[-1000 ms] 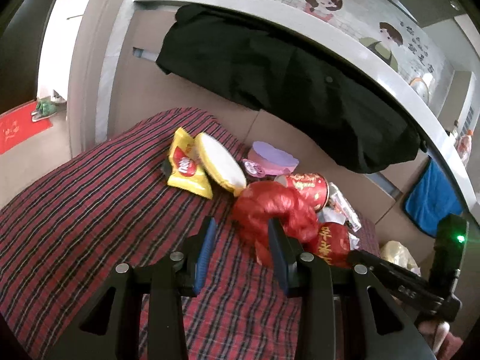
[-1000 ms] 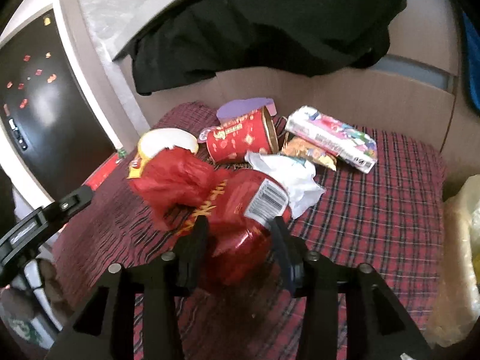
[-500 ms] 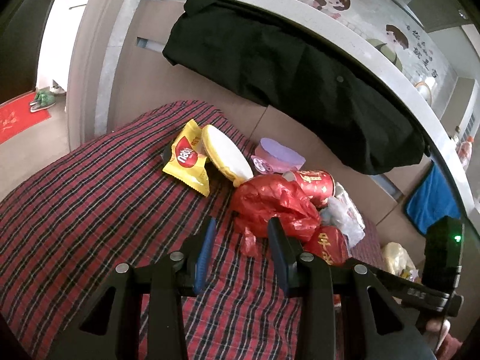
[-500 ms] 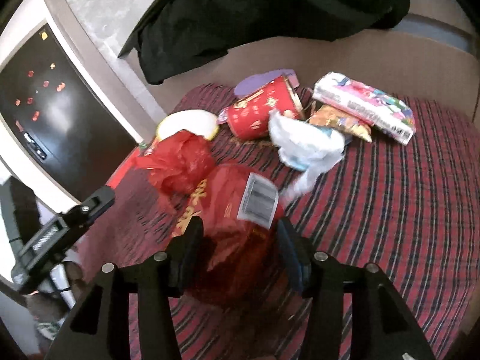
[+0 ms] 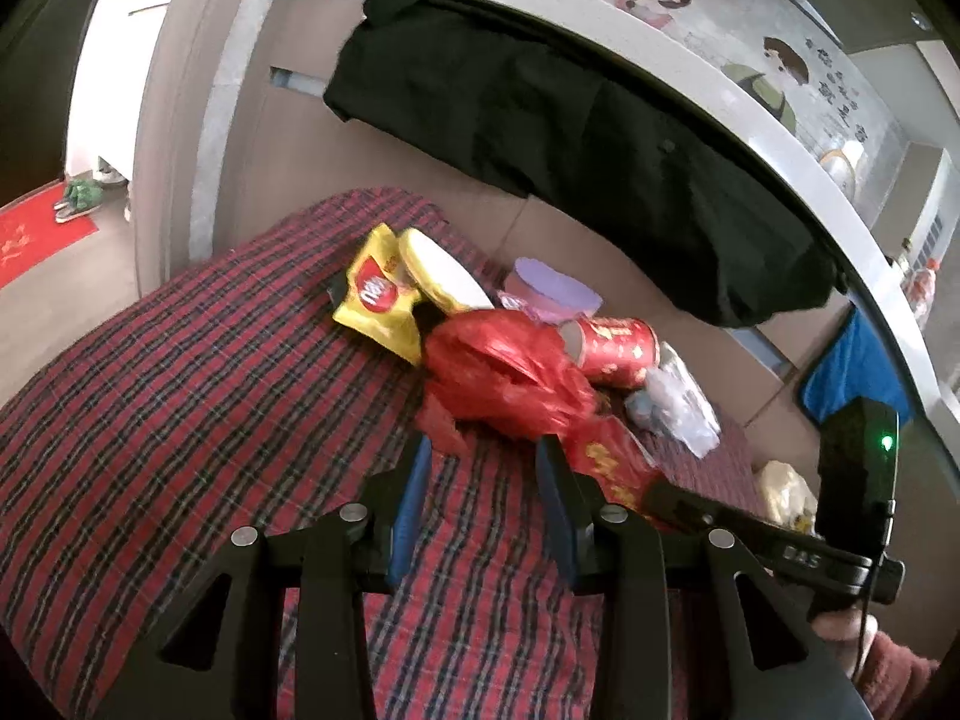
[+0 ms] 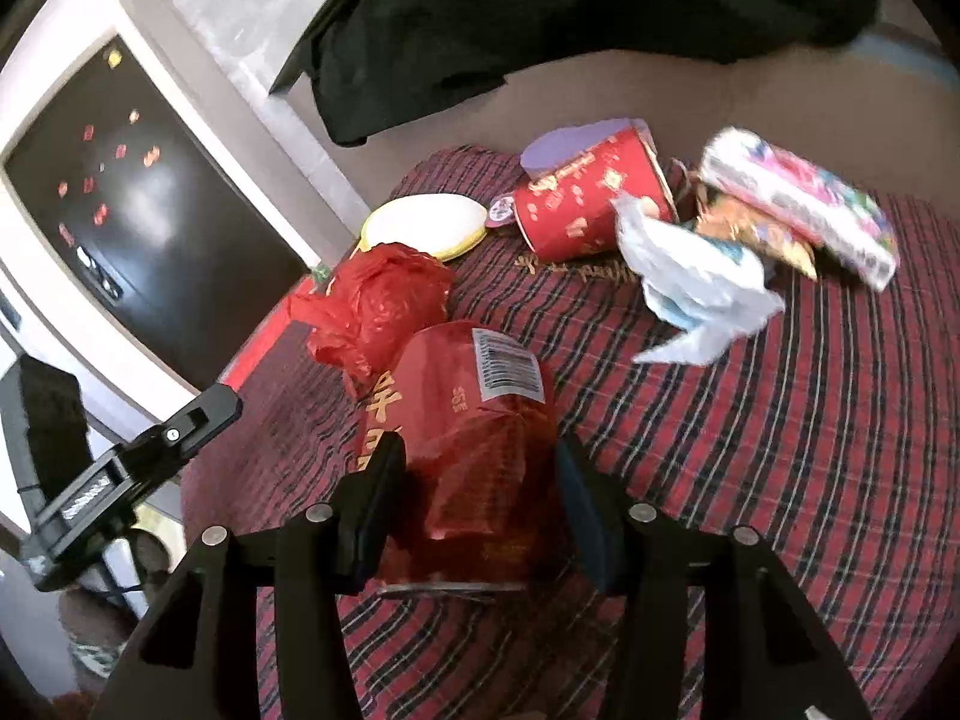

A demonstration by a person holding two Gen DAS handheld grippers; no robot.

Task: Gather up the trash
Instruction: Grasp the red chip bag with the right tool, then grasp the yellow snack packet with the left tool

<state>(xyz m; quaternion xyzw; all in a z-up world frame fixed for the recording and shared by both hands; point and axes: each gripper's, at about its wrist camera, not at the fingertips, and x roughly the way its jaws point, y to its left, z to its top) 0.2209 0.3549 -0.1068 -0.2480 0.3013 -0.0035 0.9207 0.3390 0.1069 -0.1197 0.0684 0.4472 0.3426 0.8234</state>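
A red-and-dark plaid cover (image 5: 198, 420) spreads over the bed, backed by a brown headboard panel (image 5: 288, 180) with a black garment (image 5: 570, 138) draped over its grey top ledge. The trash sits at the far side: a yellow snack packet (image 5: 375, 300), a red paper cup (image 6: 591, 201) on its side, a crumpled red plastic bag (image 5: 504, 378) and white tissue (image 6: 696, 285). The left gripper (image 5: 483, 480) stands half open and empty just short of the red bag. The right gripper (image 6: 474, 480) has its fingers around a red foil pouch (image 6: 474, 420); they have just been closing, though firm contact cannot be told.
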